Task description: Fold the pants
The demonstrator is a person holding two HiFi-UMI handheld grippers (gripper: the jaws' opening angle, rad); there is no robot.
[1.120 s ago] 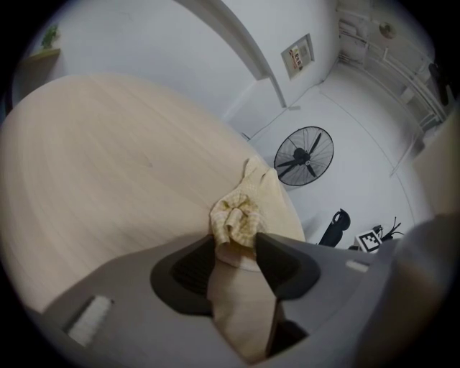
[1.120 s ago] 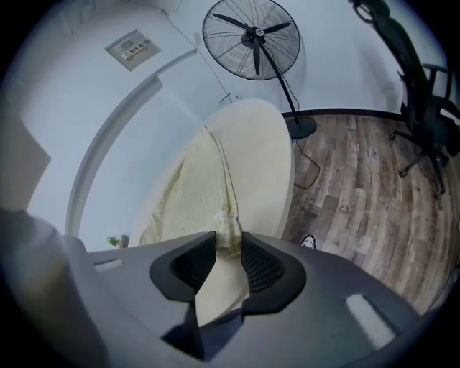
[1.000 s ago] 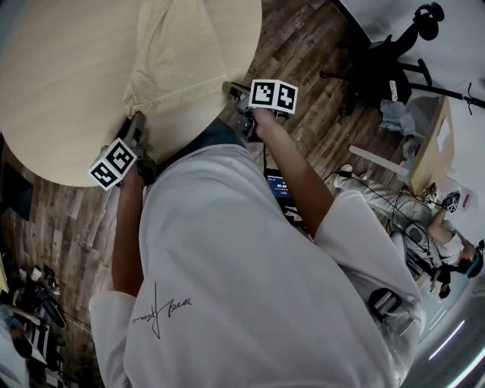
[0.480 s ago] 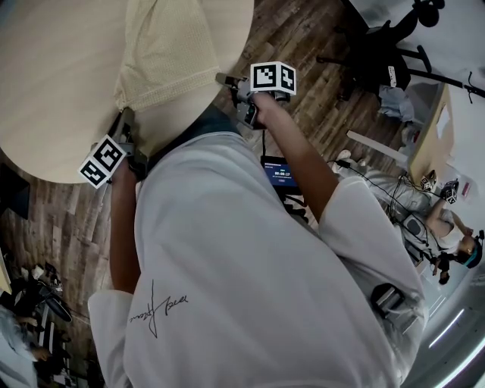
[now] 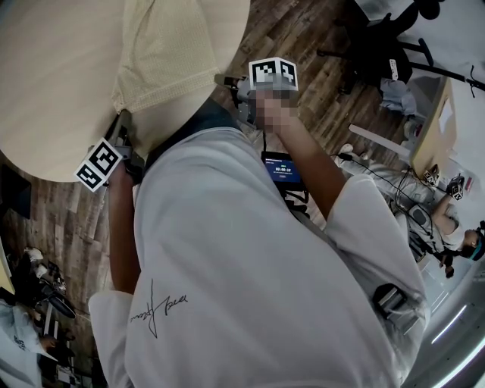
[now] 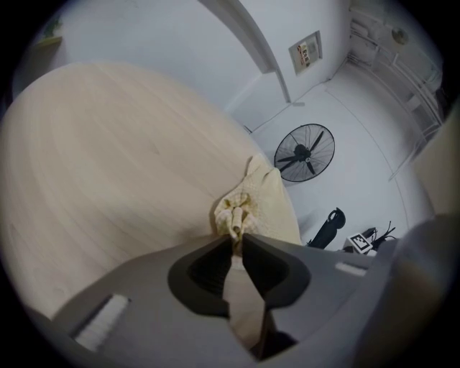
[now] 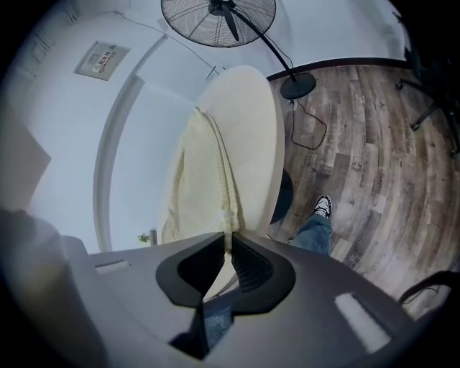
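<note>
Pale yellow pants (image 5: 163, 53) lie on a round light wooden table (image 5: 53, 68), their near end by the table's edge in front of me. My left gripper (image 5: 121, 127) is at the near left corner. In the left gripper view the left gripper (image 6: 236, 241) is shut on a bunched tuft of the pants (image 6: 267, 205). My right gripper (image 5: 225, 80) is at the near right corner. In the right gripper view the right gripper (image 7: 228, 241) pinches the edge of the pants (image 7: 201, 172). Both pairs of jaws have just been closing, with fabric between them.
A standing fan (image 7: 218, 18) is beyond the table's far side and shows as a fan (image 6: 305, 152) in the left gripper view. An office chair (image 5: 379, 61) and a seated person (image 5: 447, 220) are to the right on the wood floor. My own shoe (image 7: 323, 207) is beside the table.
Both grippers have stayed at the near corners of the pants. The right one has shifted slightly towards the cloth. The near edge of the cloth now looks slightly gathered.
</note>
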